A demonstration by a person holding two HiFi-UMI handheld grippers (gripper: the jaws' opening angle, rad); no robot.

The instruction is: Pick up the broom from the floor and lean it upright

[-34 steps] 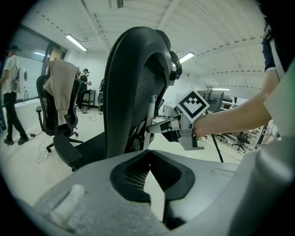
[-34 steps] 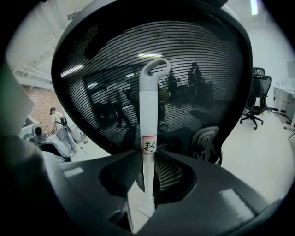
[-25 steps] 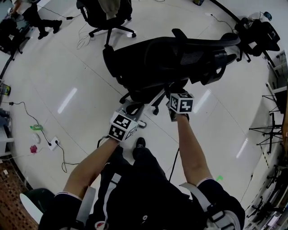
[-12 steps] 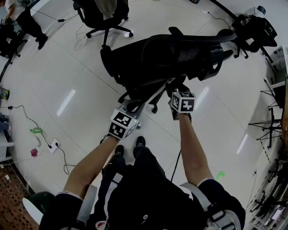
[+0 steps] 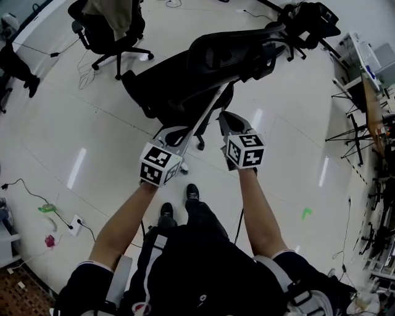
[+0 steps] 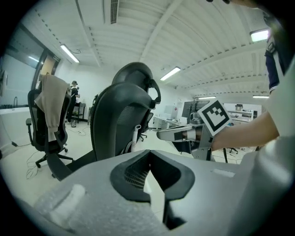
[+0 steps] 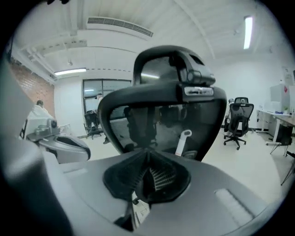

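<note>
Black chairs number three in the head view: a draped chair (image 5: 114, 24), a middle chair (image 5: 185, 80) and a third chair (image 5: 308, 18). The left gripper (image 6: 148, 154) clamps the one broom (image 5: 207, 115), whose pole leans on the middle chair. The right gripper (image 7: 147, 161), its jaws just closed, holds nothing. Only its view shows the looped tip (image 7: 184, 138).

The broom (image 5: 207, 116) shows as a long, pale grey handle with a hanging hole at its tip. It stands tilted against the black office chair (image 5: 234, 52), upper end resting on the backrest. Its head is hidden.
</note>
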